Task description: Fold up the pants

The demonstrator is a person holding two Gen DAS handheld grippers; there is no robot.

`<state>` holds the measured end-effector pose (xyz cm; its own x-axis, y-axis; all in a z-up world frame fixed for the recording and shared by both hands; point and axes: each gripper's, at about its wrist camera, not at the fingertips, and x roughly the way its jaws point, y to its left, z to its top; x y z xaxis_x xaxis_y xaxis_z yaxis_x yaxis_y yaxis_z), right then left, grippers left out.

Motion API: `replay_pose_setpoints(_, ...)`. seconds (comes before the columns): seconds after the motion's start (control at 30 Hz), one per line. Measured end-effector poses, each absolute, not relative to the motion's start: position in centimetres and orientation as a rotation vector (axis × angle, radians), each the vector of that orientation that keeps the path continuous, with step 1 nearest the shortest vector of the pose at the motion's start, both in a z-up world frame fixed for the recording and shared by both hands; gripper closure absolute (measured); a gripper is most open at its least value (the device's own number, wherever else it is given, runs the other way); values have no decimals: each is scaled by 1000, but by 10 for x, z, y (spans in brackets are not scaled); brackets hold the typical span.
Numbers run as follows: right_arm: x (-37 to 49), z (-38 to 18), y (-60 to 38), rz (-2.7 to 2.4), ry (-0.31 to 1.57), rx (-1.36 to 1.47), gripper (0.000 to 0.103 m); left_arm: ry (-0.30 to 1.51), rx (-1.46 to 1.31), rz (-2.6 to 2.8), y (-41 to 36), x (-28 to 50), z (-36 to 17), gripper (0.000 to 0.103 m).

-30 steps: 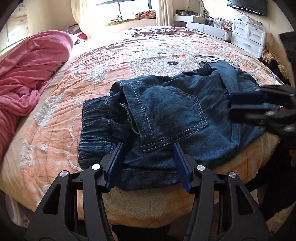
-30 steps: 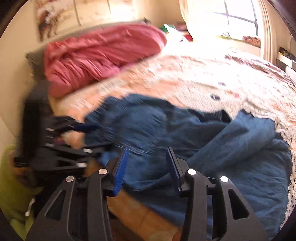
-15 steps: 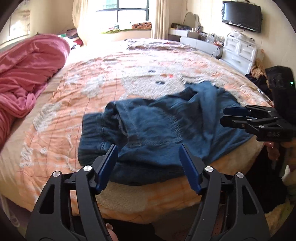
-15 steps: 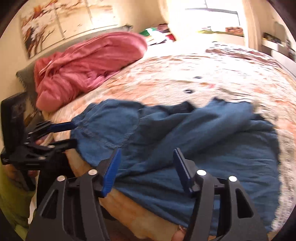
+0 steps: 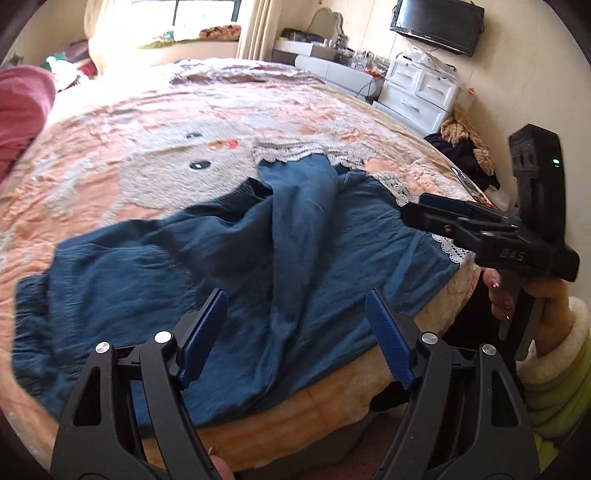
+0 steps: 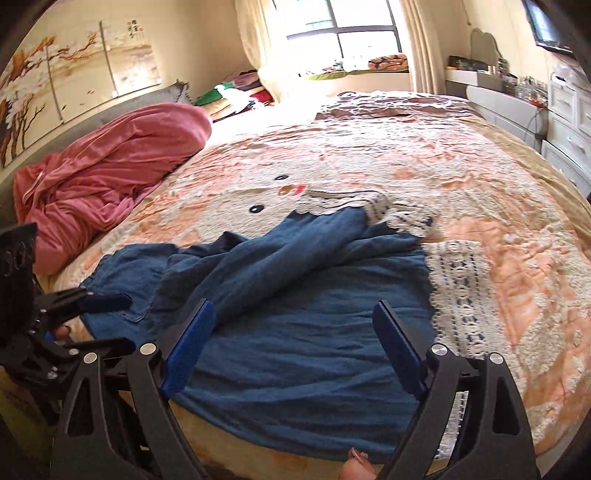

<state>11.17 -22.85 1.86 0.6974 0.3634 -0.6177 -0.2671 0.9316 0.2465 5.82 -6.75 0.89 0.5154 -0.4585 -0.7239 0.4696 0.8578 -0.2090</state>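
Blue denim pants (image 5: pixel 229 258) with white lace hems lie rumpled near the front edge of the bed; they also show in the right wrist view (image 6: pixel 295 317). One leg is folded over the other across the middle. My left gripper (image 5: pixel 295 339) is open and empty, just above the pants' near edge. My right gripper (image 6: pixel 293 343) is open and empty above the lower legs. The right gripper also shows in the left wrist view (image 5: pixel 436 210) beside the lace hem. The left gripper shows in the right wrist view (image 6: pixel 107 317) by the waist end.
The bed has an orange and cream quilt (image 6: pixel 406 177) with a cartoon face. A pink blanket (image 6: pixel 103 173) is piled at the left side. White drawers (image 5: pixel 417 92) and a wall TV (image 5: pixel 436 22) stand to the right. A window (image 6: pixel 347 37) is at the far end.
Both grippers have pulled back from the pants and opened wider. The left view has swung right, away from the waistband and pocket toward the legs. The pants lie flatter and more spread out.
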Motion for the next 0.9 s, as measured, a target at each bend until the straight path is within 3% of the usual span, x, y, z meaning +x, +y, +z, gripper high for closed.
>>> replay_pose_setpoints(0.1, 114, 18, -236, 328, 712, 148, 16, 904, -10, -572, -76, 75, -1, 36)
replay_pose_setpoints(0.27, 118, 16, -245, 301, 716, 175, 15, 958, -58, -576, -86, 104, -15, 49)
replay_pose_setpoints(0.43, 132, 25, -241, 306, 720, 185, 15, 981, -114, -608, -96, 120, -23, 82)
replay_pose_setpoints(0.9, 270, 20, -176, 278, 891, 71, 15, 904, -194, -778, -100, 105, -30, 87)
